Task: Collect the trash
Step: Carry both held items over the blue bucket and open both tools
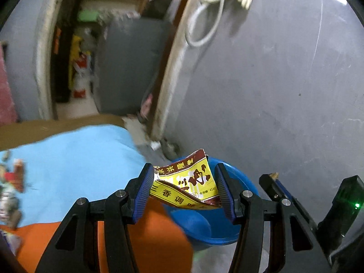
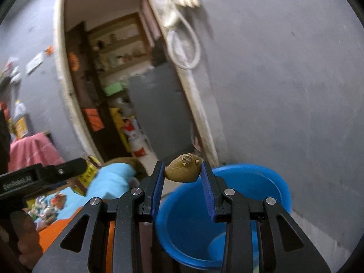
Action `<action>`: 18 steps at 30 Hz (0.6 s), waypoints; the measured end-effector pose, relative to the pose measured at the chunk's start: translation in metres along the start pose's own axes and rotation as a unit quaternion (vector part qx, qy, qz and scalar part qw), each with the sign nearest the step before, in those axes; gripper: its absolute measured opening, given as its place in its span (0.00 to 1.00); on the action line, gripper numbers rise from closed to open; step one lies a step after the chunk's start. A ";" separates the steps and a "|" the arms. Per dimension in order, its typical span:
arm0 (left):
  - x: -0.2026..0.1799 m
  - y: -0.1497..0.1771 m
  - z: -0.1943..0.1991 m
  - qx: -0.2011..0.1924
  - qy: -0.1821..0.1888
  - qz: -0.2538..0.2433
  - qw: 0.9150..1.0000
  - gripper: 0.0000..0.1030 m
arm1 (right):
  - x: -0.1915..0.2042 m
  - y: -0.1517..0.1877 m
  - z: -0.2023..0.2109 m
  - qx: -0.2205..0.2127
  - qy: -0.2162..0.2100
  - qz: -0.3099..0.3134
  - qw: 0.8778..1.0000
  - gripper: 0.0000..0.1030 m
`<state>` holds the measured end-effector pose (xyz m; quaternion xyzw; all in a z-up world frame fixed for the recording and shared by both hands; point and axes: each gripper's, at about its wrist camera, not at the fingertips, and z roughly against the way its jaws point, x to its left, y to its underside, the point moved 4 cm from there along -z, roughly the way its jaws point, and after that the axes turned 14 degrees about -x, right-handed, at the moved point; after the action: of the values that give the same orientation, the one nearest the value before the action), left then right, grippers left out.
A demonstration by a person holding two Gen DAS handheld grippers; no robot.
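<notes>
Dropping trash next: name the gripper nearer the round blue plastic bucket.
Probably right. The right gripper, gripping a brown lump, hangs over the bucket rim; the left gripper, with a yellow packet, sits farther back.

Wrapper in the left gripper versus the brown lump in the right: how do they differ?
The wrapper is flat, creased, printed yellow and dark red; the lump is rounded, plain olive-brown and pitted. The wrapper fills a wide gap in the left gripper; the lump sits at the tips of the narrower right gripper. Both are clamped and held above the blue bucket.
</notes>
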<state>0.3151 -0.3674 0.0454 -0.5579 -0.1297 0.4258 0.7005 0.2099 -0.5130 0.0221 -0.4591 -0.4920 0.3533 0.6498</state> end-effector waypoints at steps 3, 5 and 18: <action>-0.005 0.008 -0.030 0.034 0.011 0.002 0.999 0.49 | -0.022 0.007 -0.007 0.028 0.026 -0.023 0.999 0.30; -0.005 0.013 -0.044 0.054 0.013 0.006 0.998 0.49 | -0.031 0.012 -0.010 0.046 0.035 -0.037 0.998 0.31; 0.004 0.018 -0.034 0.065 0.014 0.042 0.997 0.60 | -0.037 0.010 -0.012 0.052 0.055 -0.058 0.995 0.41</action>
<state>0.3317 -0.3874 0.0161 -0.5221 -0.0689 0.4543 0.7185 0.2118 -0.5465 0.0001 -0.4143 -0.4628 0.3144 0.7179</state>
